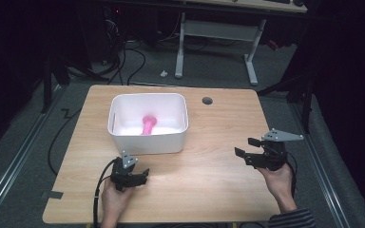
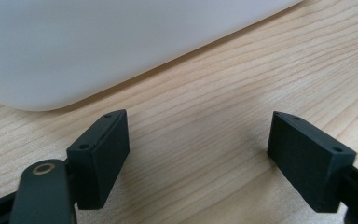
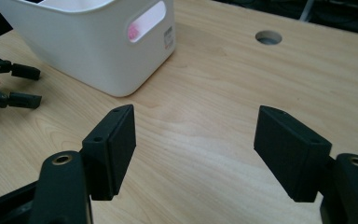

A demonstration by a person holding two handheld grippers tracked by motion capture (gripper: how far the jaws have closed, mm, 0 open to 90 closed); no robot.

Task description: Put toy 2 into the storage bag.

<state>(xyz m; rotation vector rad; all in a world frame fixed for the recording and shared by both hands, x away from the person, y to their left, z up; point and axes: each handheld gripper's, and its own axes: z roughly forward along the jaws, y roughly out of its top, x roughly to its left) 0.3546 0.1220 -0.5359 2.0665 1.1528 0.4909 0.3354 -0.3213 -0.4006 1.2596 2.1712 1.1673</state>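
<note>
A white plastic bin (image 1: 147,140) stands on the wooden table (image 1: 204,185), left of centre, with a pink object (image 1: 148,124) lying inside. My left gripper (image 1: 145,174) rests low just in front of the bin, open, with bare wood between its fingers. In the left gripper view, that gripper (image 2: 198,126) faces the bin's wall (image 2: 98,42) close up. My right gripper (image 1: 245,147) hovers at the table's right side, open and holding nothing, pointing left toward the bin. In the right gripper view, that gripper (image 3: 196,116) frames bare wood, and pink (image 3: 133,31) shows through the bin's (image 3: 88,51) handle slot.
A round cable hole (image 1: 207,100) sits in the table behind and to the right of the bin. The left gripper (image 3: 25,86) appears at the left edge of the right gripper view. Cables and a desk frame (image 1: 214,42) lie on the floor beyond the table.
</note>
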